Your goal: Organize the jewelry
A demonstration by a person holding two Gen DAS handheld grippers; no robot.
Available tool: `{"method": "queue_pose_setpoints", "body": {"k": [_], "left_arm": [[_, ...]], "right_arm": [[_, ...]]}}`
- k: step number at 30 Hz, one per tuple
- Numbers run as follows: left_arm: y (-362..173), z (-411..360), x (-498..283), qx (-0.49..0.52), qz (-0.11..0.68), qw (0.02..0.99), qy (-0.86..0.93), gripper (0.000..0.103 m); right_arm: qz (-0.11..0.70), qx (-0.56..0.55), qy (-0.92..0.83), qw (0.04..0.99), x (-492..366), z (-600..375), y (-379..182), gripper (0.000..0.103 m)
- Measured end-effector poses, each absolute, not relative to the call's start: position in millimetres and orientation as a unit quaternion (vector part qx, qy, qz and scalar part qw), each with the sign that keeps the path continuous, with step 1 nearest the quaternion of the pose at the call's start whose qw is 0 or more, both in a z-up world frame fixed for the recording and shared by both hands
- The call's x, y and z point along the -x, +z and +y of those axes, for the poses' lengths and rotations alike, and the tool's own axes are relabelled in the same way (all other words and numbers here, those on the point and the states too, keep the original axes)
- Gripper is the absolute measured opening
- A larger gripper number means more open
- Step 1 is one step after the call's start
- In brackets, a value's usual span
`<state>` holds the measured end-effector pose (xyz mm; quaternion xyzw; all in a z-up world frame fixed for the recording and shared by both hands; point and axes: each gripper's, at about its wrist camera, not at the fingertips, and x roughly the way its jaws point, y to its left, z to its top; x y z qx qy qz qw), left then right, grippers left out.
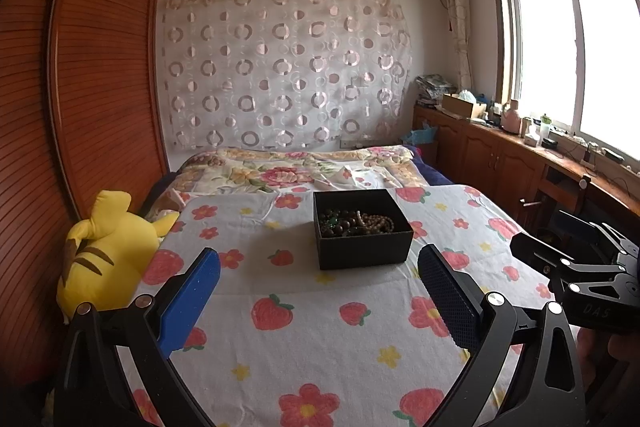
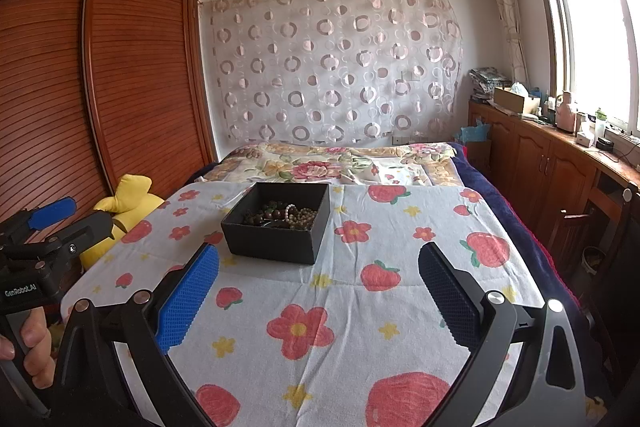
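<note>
Here we hold both grippers low over the bed [image 1: 320,339], side by side and pointed at the black box [image 1: 362,249] that sits near the middle of the strawberry-print sheet [image 2: 360,327]. The left gripper [image 1: 320,303] has its fingers [image 1: 192,303] spread wide with nothing between them, and the right gripper [image 2: 320,295] is the same: spread and empty. From the left wrist view the box lies almost straight ahead; from the right wrist view it sits ahead and a little to the left.

The jewelry [image 2: 286,215] is all inside the box: strands of dark and pale beads heaped together against its far side. We see none lying loose on the sheet. Whether the strands are tangled we cannot tell at this range.

That picture fits two readings. The beads may be a jumble waiting to be lifted out and sorted, or they may be pieces already gathered into the box as their tidy home. The frames do not settle which.

We judge the wide spread of the fingers suits either case, since they are ready to close on a strand or have nothing left to carry. The soft bedding under the box may let it tip or slide if pushed. A yellow plush toy [image 1: 104,259] lies at the bed's left edge, well apart from the box.
</note>
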<state>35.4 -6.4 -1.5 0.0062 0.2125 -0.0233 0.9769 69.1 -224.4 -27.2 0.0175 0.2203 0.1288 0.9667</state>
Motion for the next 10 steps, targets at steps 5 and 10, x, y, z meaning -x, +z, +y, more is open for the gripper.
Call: {"method": "queue_pose_setpoints", "body": {"k": [5, 10], "left_arm": [[-0.9, -5.8, -35.1, -0.007, 0.213, 0.977, -0.023, 0.096], [-1.5, -5.8, -34.8, -0.007, 0.212, 0.977, -0.023, 0.096]], "right_arm": [[0.221, -0.018, 0.129, 0.967, -69.3, -224.5, -26.9, 0.101], [0.219, -0.018, 0.127, 0.967, -69.0, -224.3, -27.7, 0.101]]}}
